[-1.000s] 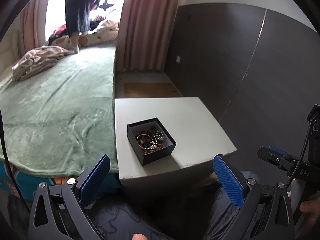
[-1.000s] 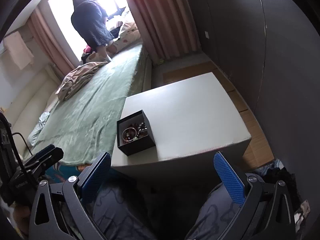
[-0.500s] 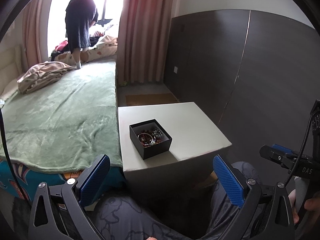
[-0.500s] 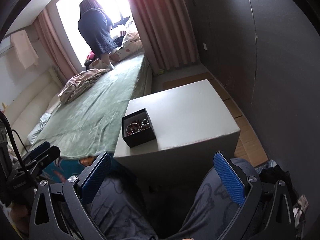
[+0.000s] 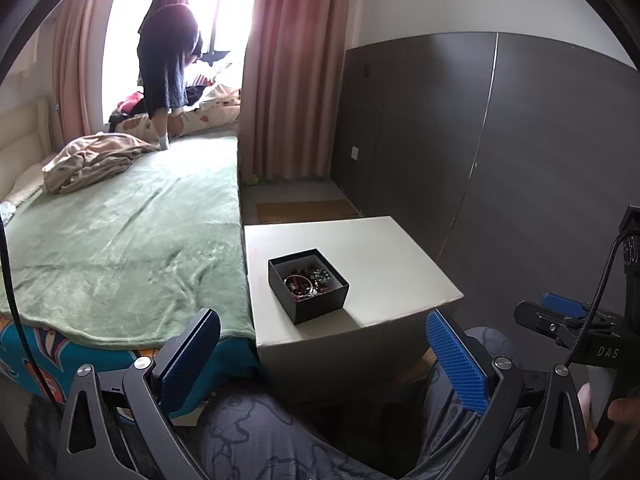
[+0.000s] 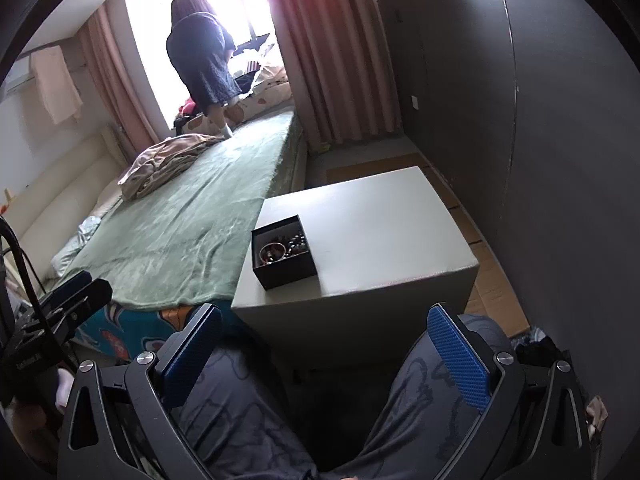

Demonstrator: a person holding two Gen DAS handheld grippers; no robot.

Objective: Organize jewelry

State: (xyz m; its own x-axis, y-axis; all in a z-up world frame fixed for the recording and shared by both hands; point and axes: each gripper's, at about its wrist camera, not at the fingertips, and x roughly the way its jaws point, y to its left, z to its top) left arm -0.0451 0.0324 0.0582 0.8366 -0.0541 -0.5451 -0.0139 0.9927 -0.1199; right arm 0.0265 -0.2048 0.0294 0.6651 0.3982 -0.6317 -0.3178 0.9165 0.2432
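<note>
Nearest, left gripper [image 5: 322, 346] and right gripper [image 6: 324, 344], blue-padded fingers spread wide, nothing between them, poised above grey patterned trouser legs [image 6: 248, 408] short of the table. Beyond, small open black square cardboard box [image 5: 308, 284] near the front-left corner of the pale grey cube-shaped side table [image 5: 392, 264], holding tangled beaded jewelry [image 5: 307, 278], single pieces hard to make out. Bare tabletop right of and behind the box. Left, tight against the green-blanketed bed [image 5: 120, 240]. Farthest, person standing at bright window [image 5: 168, 76].
</note>
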